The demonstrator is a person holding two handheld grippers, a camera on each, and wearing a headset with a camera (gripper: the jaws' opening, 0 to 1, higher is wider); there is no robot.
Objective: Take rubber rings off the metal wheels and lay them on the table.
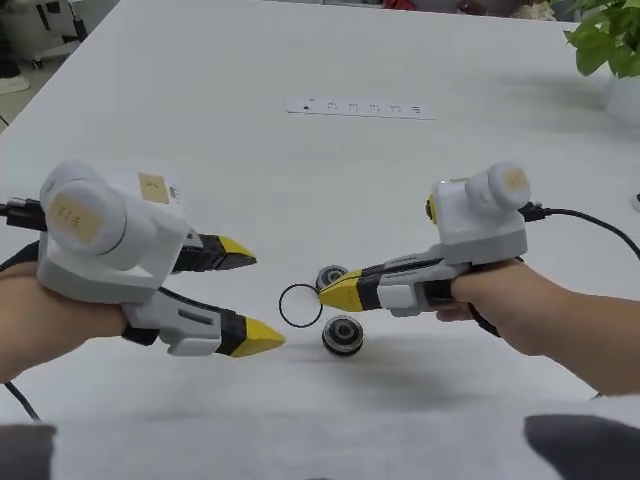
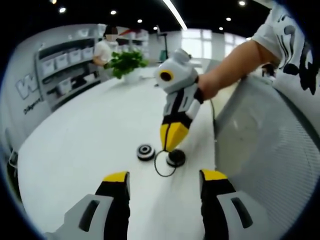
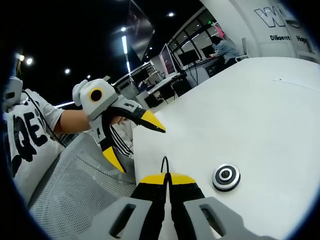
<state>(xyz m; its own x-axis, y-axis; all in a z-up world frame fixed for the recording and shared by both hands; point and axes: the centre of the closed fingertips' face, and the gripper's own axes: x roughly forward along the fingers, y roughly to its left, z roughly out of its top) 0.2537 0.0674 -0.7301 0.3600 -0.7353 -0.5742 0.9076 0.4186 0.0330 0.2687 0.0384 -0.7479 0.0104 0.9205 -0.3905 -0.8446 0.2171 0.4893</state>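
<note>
over white table [image 1: 200, 140]: right gripper [image 1: 325, 293] jaws pinched shut on rubber ring [image 1: 281, 305], loop just beside two metal wheels [image 1: 343, 335]. left gripper [image 1: 250, 295] jaws apart, holding nothing. ring looks thin, light, floppy (probably grippy); hold by band.

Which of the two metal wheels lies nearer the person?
The wheel in full sight below the right claw; the other wheel sits farther back, half hidden by that claw.

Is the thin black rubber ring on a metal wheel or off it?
Off. The thin black rubber ring is an empty loop pinched in the shut right gripper, lying beside the two metal wheels and around neither.
</note>
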